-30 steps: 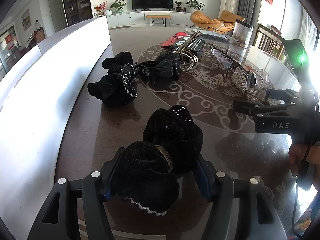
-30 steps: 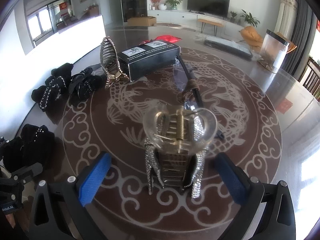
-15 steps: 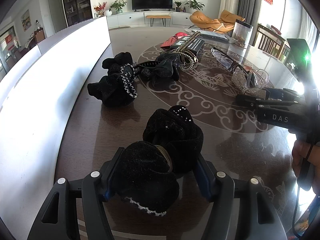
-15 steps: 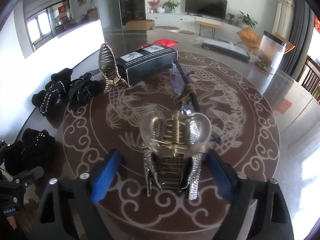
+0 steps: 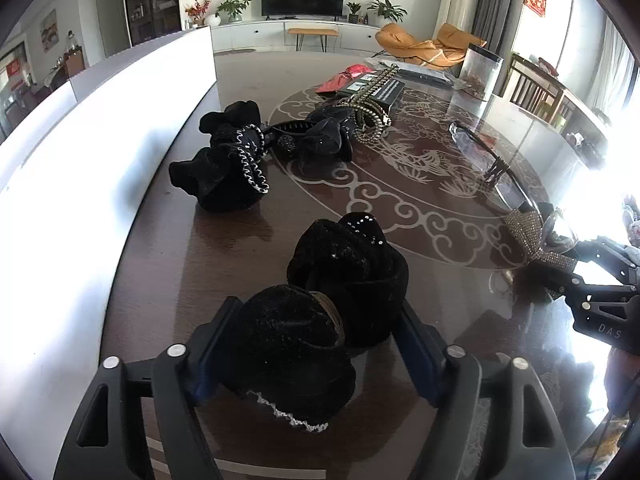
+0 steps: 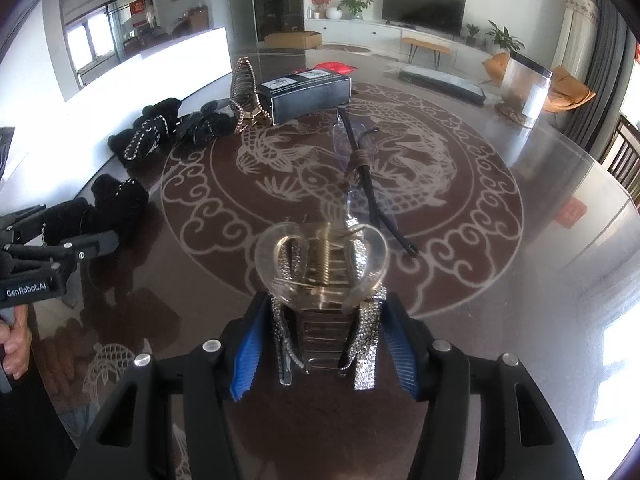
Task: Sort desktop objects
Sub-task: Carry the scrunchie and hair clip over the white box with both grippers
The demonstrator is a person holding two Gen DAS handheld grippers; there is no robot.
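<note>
My left gripper [image 5: 316, 344] is shut on a black velvet scrunchie [image 5: 320, 312] resting on the dark table; it shows at the left of the right wrist view [image 6: 92, 216]. My right gripper [image 6: 324, 340] is shut on a clear rhinestone hair claw [image 6: 324, 276], seen at the right in the left wrist view [image 5: 536, 240]. A black scrunchie with a silver chain [image 5: 228, 172], a black bow clip [image 5: 324, 144], a gold claw clip [image 6: 244, 92] and glasses [image 6: 360, 168] lie farther out.
A black box [image 6: 308, 94], a red packet [image 6: 336, 67], a clear canister [image 6: 524, 88] and a flat dark package [image 6: 440, 80] stand at the far side. A white panel [image 5: 80, 152] runs along the table's left edge.
My right gripper's fingers have closed in onto the rhinestone claw and it has shifted nearer the table's front right. The left gripper with the scrunchie has stayed put.
</note>
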